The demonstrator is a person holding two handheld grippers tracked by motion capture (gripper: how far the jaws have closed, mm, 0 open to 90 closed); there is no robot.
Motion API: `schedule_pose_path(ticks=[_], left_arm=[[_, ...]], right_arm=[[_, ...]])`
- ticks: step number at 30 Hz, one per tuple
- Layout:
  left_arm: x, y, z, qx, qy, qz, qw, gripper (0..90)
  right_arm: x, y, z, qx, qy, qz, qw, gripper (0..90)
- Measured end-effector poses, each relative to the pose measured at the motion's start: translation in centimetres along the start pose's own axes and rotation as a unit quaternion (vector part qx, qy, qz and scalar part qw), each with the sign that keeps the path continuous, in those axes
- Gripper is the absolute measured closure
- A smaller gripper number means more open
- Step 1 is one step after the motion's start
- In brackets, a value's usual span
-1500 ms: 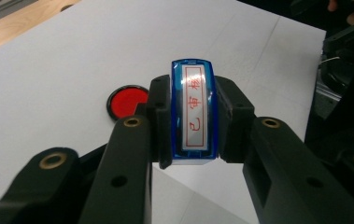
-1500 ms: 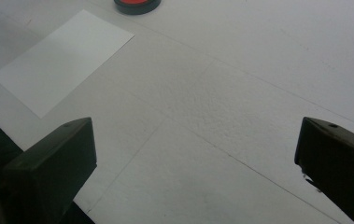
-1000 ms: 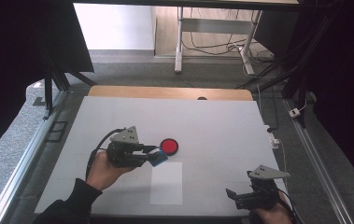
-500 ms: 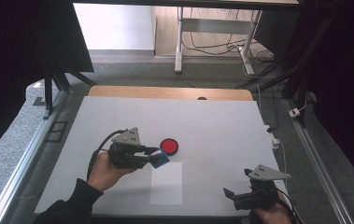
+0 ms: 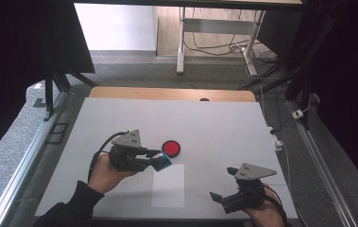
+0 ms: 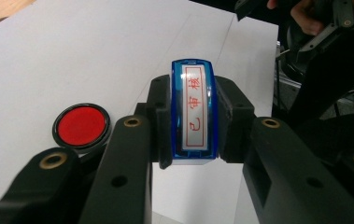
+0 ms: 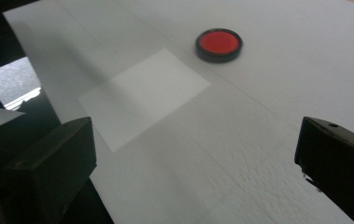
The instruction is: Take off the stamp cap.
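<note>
Left gripper view: blue stamp [image 6: 194, 112] clamped between jaws, long axis along them, label face up.

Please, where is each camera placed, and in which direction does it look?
High view: above the table, looking forward and down; both forearms, left gripper, right gripper.
Left gripper view: on that gripper, along its jaws shut on the stamp.
Right gripper view: on that gripper, along open jaws over the paper.
All share the red pad.
</note>
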State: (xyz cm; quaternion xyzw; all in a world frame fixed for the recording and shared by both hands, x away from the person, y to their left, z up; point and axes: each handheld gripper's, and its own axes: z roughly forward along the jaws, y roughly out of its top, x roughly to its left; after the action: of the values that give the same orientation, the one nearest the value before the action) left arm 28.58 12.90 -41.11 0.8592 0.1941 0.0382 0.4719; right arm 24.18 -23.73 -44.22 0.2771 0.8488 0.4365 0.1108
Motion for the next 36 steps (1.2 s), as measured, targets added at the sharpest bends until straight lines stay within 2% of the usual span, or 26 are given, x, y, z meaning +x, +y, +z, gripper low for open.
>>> schedule_pose_path(ticks=[1, 5, 7, 15, 16, 18, 19, 22, 23, 28, 29, 33, 34, 36], left_arm=[[0.0, 0.0, 0.0, 0.000, -0.003, 0.002, 1.0000, 70.3], [-0.2, 0.0, 0.0, 0.002, -0.006, 0.008, 0.9999, 70.3], [-0.1, -0.1, 0.0, 0.002, -0.008, 0.006, 0.9999, 70.2], [0.1, -0.3, 0.0, 0.005, -0.015, 0.016, 0.9997, 70.3], [0.1, -0.3, 0.0, 0.004, -0.019, 0.018, 0.9997, 70.3], [0.0, -0.2, -0.1, 0.000, -0.022, 0.023, 0.9995, 70.3], [0.1, -0.2, -0.2, 0.000, -0.022, 0.023, 0.9995, 70.3], [0.1, -0.2, -0.3, -0.005, -0.024, 0.023, 0.9994, 70.3], [0.2, -0.2, -0.4, -0.007, -0.027, 0.022, 0.9994, 70.3], [0.1, -0.3, -0.6, -0.009, -0.037, 0.030, 0.9988, 70.3], [0.1, -0.3, -0.7, -0.015, -0.042, 0.033, 0.9985, 70.3], [0.0, -0.3, -0.7, -0.018, -0.048, 0.036, 0.9980, 70.3], [0.0, -0.4, -0.7, -0.021, -0.051, 0.038, 0.9978, 70.3], [-0.1, -0.4, -0.7, -0.023, -0.057, 0.039, 0.9974, 70.3]], right_arm=[[0.2, 0.5, 0.6, 0.000, 0.012, -0.004, 0.9999, 0.0], [0.4, 1.2, 1.6, -0.011, 0.032, -0.007, 0.9994, 0.0], [0.8, 1.8, 2.7, -0.008, 0.050, -0.023, 0.9984, 0.0], [1.6, 2.9, 5.0, 0.013, 0.060, -0.041, 0.9973, 0.0], [1.7, 3.2, 5.6, 0.019, 0.069, -0.047, 0.9963, 0.0], [1.8, 3.4, 5.8, 0.018, 0.072, -0.047, 0.9961, 0.0], [1.8, 3.8, 6.1, 0.019, 0.085, -0.045, 0.9952, 0.0], [1.9, 4.1, 6.5, 0.020, 0.090, -0.048, 0.9946, 0.0], [2.0, 4.4, 6.8, 0.021, 0.098, -0.052, 0.9936, 0.0], [2.3, 5.0, 7.7, 0.026, 0.113, -0.060, 0.9915, 0.0], [2.4, 5.4, 8.1, 0.024, 0.120, -0.069, 0.9900, 0.0], [2.7, 5.8, 8.7, 0.026, 0.128, -0.082, 0.9881, 0.0], [2.8, 6.0, 9.1, 0.031, 0.137, -0.085, 0.9864, 0.0], [2.8, 6.1, 9.2, 0.030, 0.138, -0.088, 0.9860, 0.0]])
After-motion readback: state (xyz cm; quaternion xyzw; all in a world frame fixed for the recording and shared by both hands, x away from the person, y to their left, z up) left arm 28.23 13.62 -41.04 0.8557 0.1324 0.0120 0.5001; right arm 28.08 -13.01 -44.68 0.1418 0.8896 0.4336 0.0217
